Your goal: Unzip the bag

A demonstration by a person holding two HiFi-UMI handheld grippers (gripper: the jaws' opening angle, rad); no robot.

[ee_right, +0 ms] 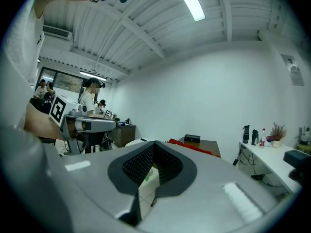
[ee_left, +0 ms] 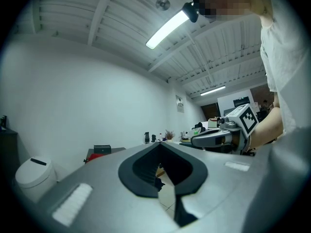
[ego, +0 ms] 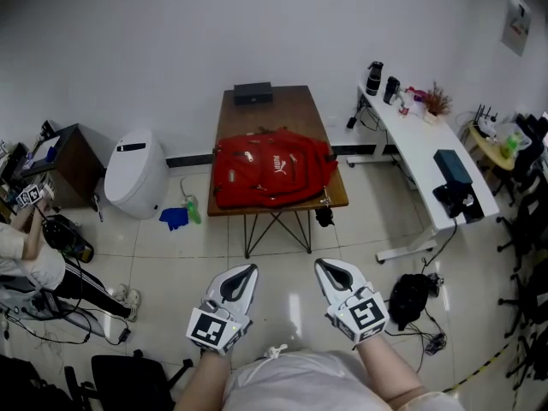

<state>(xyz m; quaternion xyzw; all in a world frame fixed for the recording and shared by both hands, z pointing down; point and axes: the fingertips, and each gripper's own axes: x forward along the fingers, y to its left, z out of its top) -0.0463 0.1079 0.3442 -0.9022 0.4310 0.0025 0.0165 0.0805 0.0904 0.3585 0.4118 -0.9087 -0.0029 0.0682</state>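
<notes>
The task has not started yet, as far as the pictures show. The red backpack point(ego: 272, 168) lies flat on the brown table point(ego: 282, 105), at 12 o'clock from the person and well apart from both grippers. A black box point(ego: 253, 93) stands at the far edge of the same table, behind the backpack. The backpack looks closed. Its zipper is too small to make out from here, so this is only a judgement.

The left gripper point(ego: 251, 270) is held low and close to the person's body, at about 11 o'clock. Its jaws are clenched together at the tips, with nothing between them. The right gripper point(ego: 320, 264) is beside it at about 1 o'clock. It is also clenched and empty, and only the floor shows through the hollow behind its tips. Both grippers point toward the table, but neither one is near the backpack.

A white desk point(ego: 419, 144) stands at 2 o'clock and a white rounded bin point(ego: 135, 174) at 10 o'clock. Neither stands between the person and the table.

So the whole task is left to do. The person must come to the table, find the zipper pull, probably hold the backpack steady with one gripper, and draw the pull along with the other. Finding the small pull on the soft red fabric is likely the hard part.
</notes>
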